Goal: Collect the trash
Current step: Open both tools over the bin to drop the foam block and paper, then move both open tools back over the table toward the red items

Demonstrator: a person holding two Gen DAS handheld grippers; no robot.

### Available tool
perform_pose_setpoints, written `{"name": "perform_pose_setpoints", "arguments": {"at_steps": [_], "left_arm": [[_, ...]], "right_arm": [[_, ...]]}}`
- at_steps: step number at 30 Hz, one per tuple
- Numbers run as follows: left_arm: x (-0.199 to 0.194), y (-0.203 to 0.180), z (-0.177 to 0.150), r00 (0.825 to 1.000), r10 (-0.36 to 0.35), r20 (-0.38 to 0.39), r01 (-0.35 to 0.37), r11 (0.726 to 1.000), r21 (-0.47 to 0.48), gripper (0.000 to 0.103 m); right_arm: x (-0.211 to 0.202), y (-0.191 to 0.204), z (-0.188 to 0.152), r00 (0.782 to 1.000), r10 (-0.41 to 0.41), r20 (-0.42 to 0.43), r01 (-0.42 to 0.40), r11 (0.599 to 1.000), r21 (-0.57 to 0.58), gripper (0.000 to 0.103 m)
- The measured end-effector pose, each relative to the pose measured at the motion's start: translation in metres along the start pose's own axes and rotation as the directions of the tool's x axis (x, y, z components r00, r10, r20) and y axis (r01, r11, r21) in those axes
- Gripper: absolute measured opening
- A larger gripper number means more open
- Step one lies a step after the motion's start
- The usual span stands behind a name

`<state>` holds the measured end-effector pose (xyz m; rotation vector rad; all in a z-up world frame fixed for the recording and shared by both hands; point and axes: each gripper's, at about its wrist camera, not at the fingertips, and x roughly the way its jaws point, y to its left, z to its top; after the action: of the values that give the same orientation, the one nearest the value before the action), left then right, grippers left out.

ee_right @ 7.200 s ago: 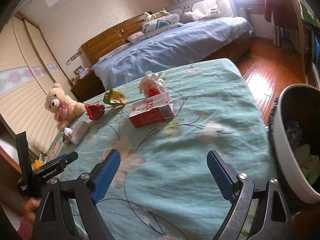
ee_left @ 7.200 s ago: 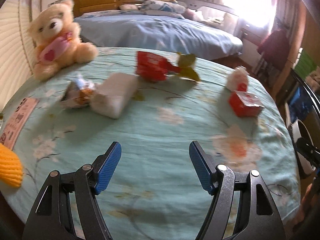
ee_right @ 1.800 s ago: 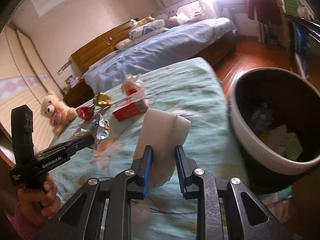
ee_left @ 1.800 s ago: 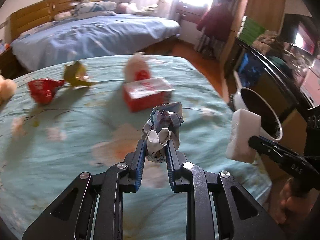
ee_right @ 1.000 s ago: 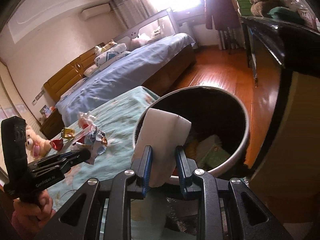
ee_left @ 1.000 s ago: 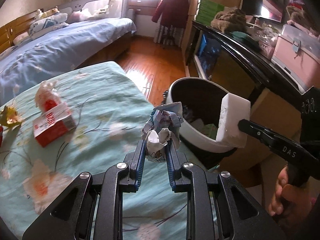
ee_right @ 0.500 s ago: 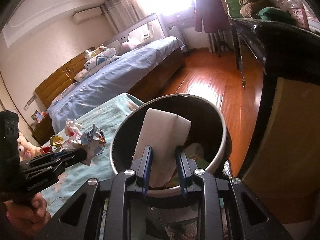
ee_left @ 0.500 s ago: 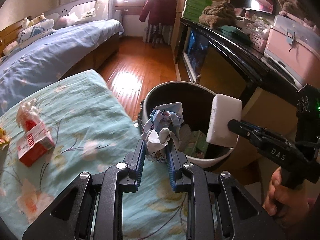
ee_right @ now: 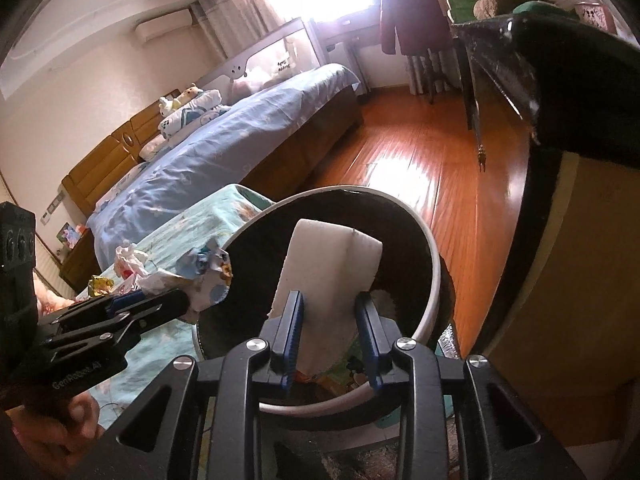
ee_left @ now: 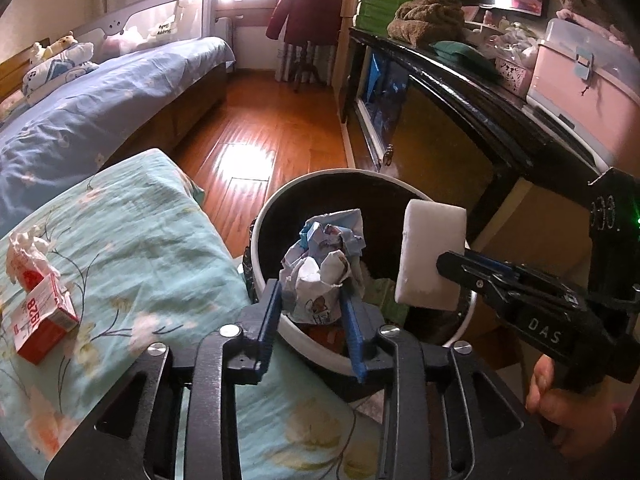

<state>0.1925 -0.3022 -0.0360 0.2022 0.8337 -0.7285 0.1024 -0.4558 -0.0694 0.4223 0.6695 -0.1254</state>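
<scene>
My left gripper (ee_left: 312, 292) is shut on a crumpled paper wrapper (ee_left: 324, 264) and holds it over the near rim of the round white trash bin (ee_left: 276, 204). My right gripper (ee_right: 330, 308) is shut on a white foam block (ee_right: 328, 276) and holds it over the bin's dark opening (ee_right: 434, 280). The right gripper with the block also shows in the left wrist view (ee_left: 432, 256). The left gripper with the wrapper shows in the right wrist view (ee_right: 200, 276). Some trash lies in the bin's bottom.
The table with a teal flowered cloth (ee_left: 132, 232) lies left of the bin. A red and white carton (ee_left: 40, 320) with a crumpled tissue (ee_left: 24, 244) rests on it. A dark cabinet (ee_left: 460, 92) stands right of the bin. A bed (ee_left: 80, 100) is behind.
Both grippers have moved closer to the bin and now hold their loads over its opening. Both jaws look slightly wider than half a second ago, still touching their loads.
</scene>
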Motion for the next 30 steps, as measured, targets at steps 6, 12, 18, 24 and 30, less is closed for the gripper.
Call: {"name": "perform_pose_setpoints", "arguments": {"at_steps": [6, 12, 18, 24, 30], "left_arm": [[0.001, 0.001, -0.002, 1.0, 0.002, 0.005, -0.002, 1.0, -0.008, 0.06], [-0.013, 0.012, -0.016, 1.0, 0.023, 0.02, -0.022, 0.999, -0.027, 0.066], [-0.031, 0.04, -0.044, 0.996, 0.085, 0.03, -0.082, 0.993, -0.088, 0.069], [-0.055, 0.08, -0.076, 0.986, 0.163, 0.033, -0.154, 0.972, -0.179, 0.073], [-0.077, 0.125, -0.103, 0.971, 0.237, 0.021, -0.222, 0.936, -0.273, 0.073]], "right_arm": [[-0.001, -0.005, 0.001, 1.0, 0.017, 0.005, -0.017, 0.999, 0.035, 0.054], [-0.006, 0.001, -0.002, 0.999, 0.049, 0.015, -0.049, 0.998, 0.05, 0.071], [-0.009, 0.023, -0.006, 0.994, 0.104, 0.02, -0.104, 0.994, 0.016, 0.082], [-0.005, 0.055, -0.013, 0.988, 0.156, -0.002, -0.156, 0.987, -0.031, 0.083], [0.004, 0.094, -0.023, 0.978, 0.206, -0.044, -0.21, 0.973, -0.101, 0.086]]}}
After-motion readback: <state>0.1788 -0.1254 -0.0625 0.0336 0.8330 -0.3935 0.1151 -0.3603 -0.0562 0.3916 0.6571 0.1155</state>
